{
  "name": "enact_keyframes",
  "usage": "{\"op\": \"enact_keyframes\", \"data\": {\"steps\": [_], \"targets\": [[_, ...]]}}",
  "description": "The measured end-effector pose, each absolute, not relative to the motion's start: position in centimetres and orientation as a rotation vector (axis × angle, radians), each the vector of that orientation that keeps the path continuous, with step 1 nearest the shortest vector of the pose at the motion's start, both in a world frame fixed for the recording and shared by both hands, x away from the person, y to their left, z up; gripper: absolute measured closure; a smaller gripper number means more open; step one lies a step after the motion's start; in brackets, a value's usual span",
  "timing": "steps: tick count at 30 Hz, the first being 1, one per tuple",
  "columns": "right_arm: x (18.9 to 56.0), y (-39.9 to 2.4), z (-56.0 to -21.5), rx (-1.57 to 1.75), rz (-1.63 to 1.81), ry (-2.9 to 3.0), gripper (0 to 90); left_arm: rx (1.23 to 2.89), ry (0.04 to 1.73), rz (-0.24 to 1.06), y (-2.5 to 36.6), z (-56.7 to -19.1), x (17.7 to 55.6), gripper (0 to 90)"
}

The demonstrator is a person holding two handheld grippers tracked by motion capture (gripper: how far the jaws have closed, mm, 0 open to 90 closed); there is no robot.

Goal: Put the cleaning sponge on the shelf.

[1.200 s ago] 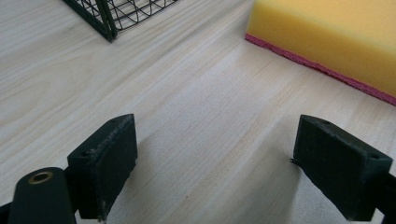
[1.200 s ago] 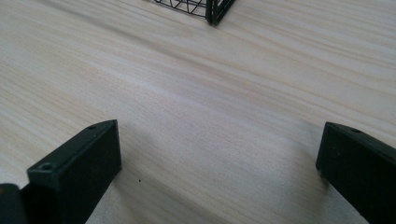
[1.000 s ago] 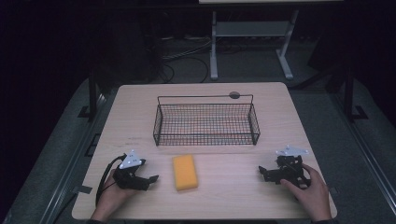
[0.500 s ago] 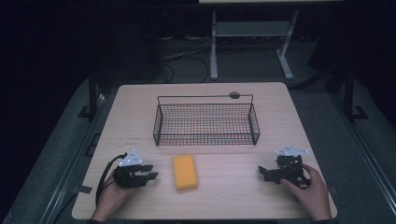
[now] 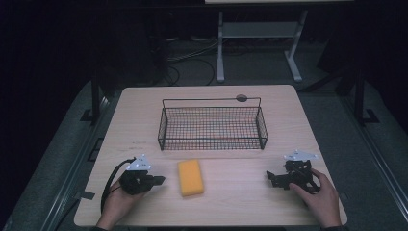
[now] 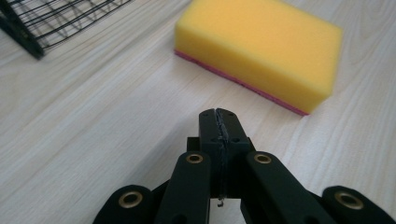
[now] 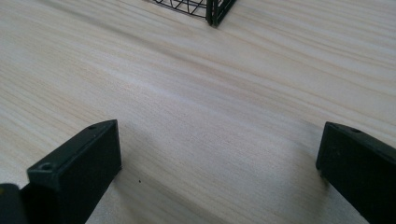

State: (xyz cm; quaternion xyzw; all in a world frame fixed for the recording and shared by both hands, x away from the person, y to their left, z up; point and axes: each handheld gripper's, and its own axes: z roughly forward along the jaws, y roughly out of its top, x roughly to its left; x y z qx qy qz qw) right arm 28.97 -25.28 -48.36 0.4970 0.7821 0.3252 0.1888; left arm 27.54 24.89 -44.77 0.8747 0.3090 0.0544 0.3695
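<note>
Left gripper (image 5: pixel 159 180) is resting on the table (image 5: pixel 144 106) just left of the sponge (image 5: pixel 190 177), its jaws having just been closing and now pressed tight together on nothing, tips pointing toward the sponge but stopping short of it. Right gripper (image 5: pixel 272 177) is sitting well off to the right, jaws spread wide, bare wood between them. The sponge is lying flat on the near half of the table, between the two grippers and just in front of the wire basket (image 5: pixel 212 127). Likely trouble: with the left jaws clenched, any push forward would be shoving the sponge away or turning it rather than taking it; the jaws need to be opening before closing in. A grab at one corner could also be squashing the soft foam and letting it twist out during a lift over the basket rim. The sponge is looking like a yellow block with a thin pink layer underneath, edges clean, shape undistorted.
</note>
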Motion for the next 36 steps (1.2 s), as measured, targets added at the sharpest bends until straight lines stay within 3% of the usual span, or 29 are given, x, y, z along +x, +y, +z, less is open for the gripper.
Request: {"op": "enact_keyframes", "data": {"steps": [36], "targets": [[29.0, -25.3, -48.4, 1.398, 0.915, 2.2, 0.0, 2.334, 0.596, 0.022, 18.8, -45.1, 26.4, 89.7]]}}
